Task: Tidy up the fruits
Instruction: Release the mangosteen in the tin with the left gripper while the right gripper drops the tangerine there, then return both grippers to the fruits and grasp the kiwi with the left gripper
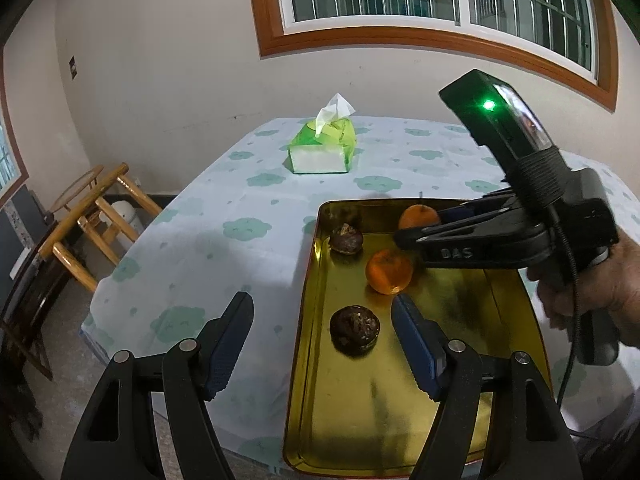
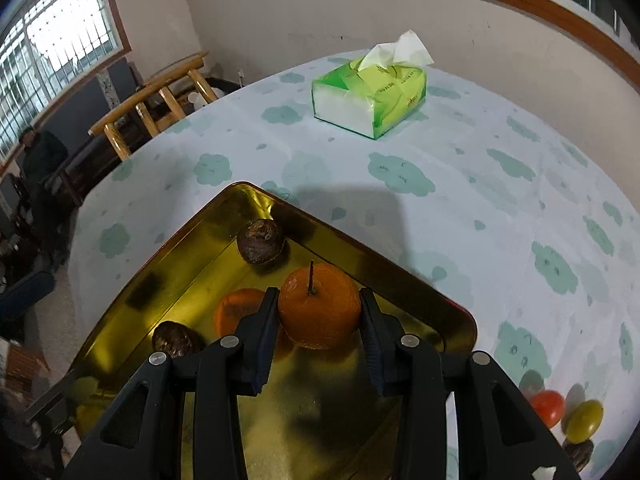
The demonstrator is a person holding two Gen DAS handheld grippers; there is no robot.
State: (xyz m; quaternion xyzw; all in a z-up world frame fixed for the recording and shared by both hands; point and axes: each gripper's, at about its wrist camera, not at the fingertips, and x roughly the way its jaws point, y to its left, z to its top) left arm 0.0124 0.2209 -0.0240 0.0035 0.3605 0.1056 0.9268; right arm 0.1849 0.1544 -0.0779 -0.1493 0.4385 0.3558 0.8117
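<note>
I count two oranges and two dark brown fruits in the gold tray (image 1: 512, 320), low and right of centre in the left wrist view. My right gripper (image 2: 320, 308) has its jaws closed against the stemmed orange (image 2: 319, 305) over the tray; the second orange (image 2: 236, 312) lies behind its left finger. My left gripper (image 1: 322, 320) hangs wide open, with the near brown fruit (image 1: 354, 330) between its fingers. "DAS" is moulded on the right gripper's side. A red fruit (image 2: 547, 408) and a yellow-green one (image 2: 584, 420) sit at lower right, beyond a tissue pack (image 2: 370, 94) with unreadable print.

Tissue box (image 2: 370, 94) alone occupies the far tablecloth (image 2: 460, 200).
</note>
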